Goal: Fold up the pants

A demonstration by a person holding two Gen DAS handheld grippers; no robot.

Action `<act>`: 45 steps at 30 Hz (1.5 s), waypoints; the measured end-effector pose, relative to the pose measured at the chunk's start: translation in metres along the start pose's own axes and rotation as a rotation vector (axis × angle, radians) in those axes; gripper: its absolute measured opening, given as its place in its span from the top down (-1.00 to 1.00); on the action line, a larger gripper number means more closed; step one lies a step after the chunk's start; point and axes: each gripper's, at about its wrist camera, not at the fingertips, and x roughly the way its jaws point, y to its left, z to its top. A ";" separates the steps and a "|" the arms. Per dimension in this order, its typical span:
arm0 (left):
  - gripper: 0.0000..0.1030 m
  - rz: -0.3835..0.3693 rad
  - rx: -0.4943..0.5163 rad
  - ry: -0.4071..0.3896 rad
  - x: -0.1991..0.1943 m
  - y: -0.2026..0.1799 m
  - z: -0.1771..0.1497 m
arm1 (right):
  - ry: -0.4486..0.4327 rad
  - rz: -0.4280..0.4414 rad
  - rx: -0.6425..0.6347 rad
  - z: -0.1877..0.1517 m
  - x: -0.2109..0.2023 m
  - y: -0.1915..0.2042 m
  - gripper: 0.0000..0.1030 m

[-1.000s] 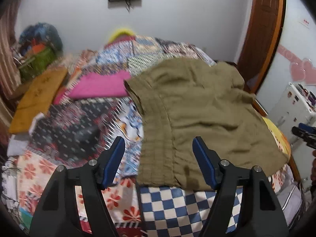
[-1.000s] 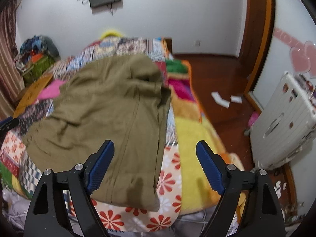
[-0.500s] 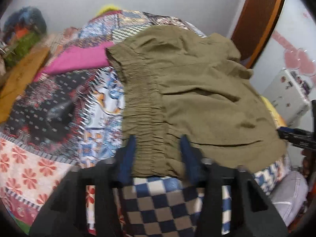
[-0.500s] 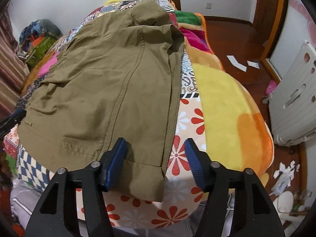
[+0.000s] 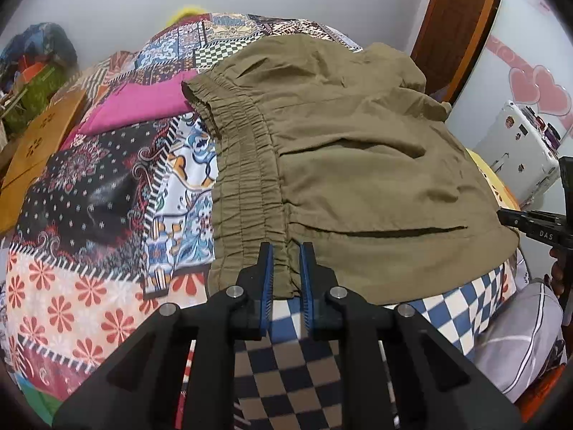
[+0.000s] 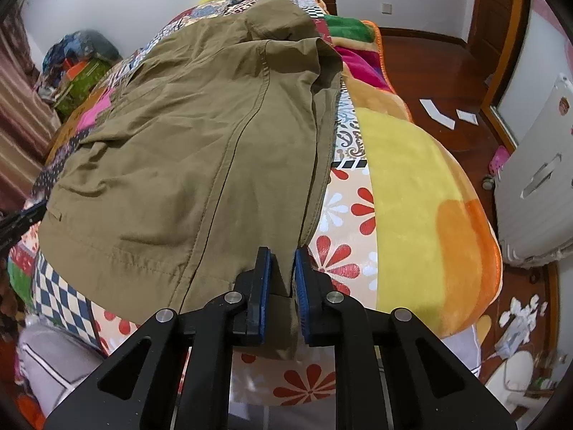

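Olive-green pants (image 5: 351, 150) lie folded across a patchwork bedspread, elastic waistband toward my left gripper. My left gripper (image 5: 286, 251) is shut on the near end of the gathered waistband (image 5: 250, 179). In the right wrist view the same pants (image 6: 200, 136) spread out with the leg hems nearest. My right gripper (image 6: 278, 254) is shut on the near corner of the leg hem. The right gripper also shows at the right edge of the left wrist view (image 5: 537, 225).
The bed (image 5: 89, 233) carries a pink cloth (image 5: 136, 107) and a brown board (image 5: 39, 143) at the left. A yellow-orange blanket (image 6: 422, 197) lies right of the pants. A white suitcase (image 6: 537, 186) stands on the wooden floor by the door.
Both grippers moved forward and down to the pants' near edge and closed: the left on the waistband, the right on the leg hem.
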 end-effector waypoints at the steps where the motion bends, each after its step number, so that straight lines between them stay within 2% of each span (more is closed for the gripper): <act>1: 0.73 0.002 -0.004 0.002 0.000 -0.001 -0.002 | 0.004 -0.002 -0.009 0.000 0.000 0.000 0.77; 10: 0.72 0.013 -0.012 -0.003 -0.016 -0.004 -0.009 | 0.039 0.001 -0.025 0.005 -0.005 -0.006 0.72; 14: 0.69 0.021 -0.028 -0.024 -0.027 0.005 0.013 | -0.006 -0.021 -0.006 0.022 -0.017 -0.015 0.69; 17: 0.41 0.022 -0.055 -0.074 -0.036 0.018 0.033 | -0.059 -0.029 0.009 0.039 -0.026 -0.020 0.47; 18: 0.26 0.033 -0.062 -0.096 -0.038 0.021 0.041 | -0.081 -0.038 0.006 0.047 -0.029 -0.020 0.38; 19: 0.18 0.041 -0.063 -0.107 -0.038 0.023 0.045 | -0.096 -0.044 0.003 0.050 -0.030 -0.018 0.36; 25: 0.15 0.083 -0.056 -0.127 -0.021 0.035 0.086 | -0.177 -0.054 -0.005 0.090 -0.028 -0.018 0.30; 30: 0.14 0.089 -0.073 -0.108 0.012 0.047 0.116 | -0.200 -0.059 0.014 0.126 -0.002 -0.025 0.23; 35: 0.14 0.086 -0.085 -0.051 0.057 0.056 0.133 | -0.128 -0.017 0.064 0.150 0.047 -0.032 0.22; 40: 0.14 0.075 -0.101 0.039 0.097 0.064 0.128 | -0.074 0.036 0.096 0.157 0.080 -0.036 0.23; 42: 0.12 0.070 -0.103 0.056 0.105 0.066 0.124 | -0.075 0.069 0.107 0.158 0.084 -0.038 0.54; 43: 0.05 0.071 -0.108 0.051 0.106 0.068 0.121 | -0.072 0.088 0.108 0.158 0.083 -0.038 0.64; 45: -0.09 0.086 -0.119 0.039 0.106 0.070 0.118 | -0.088 0.074 0.093 0.155 0.079 -0.034 0.71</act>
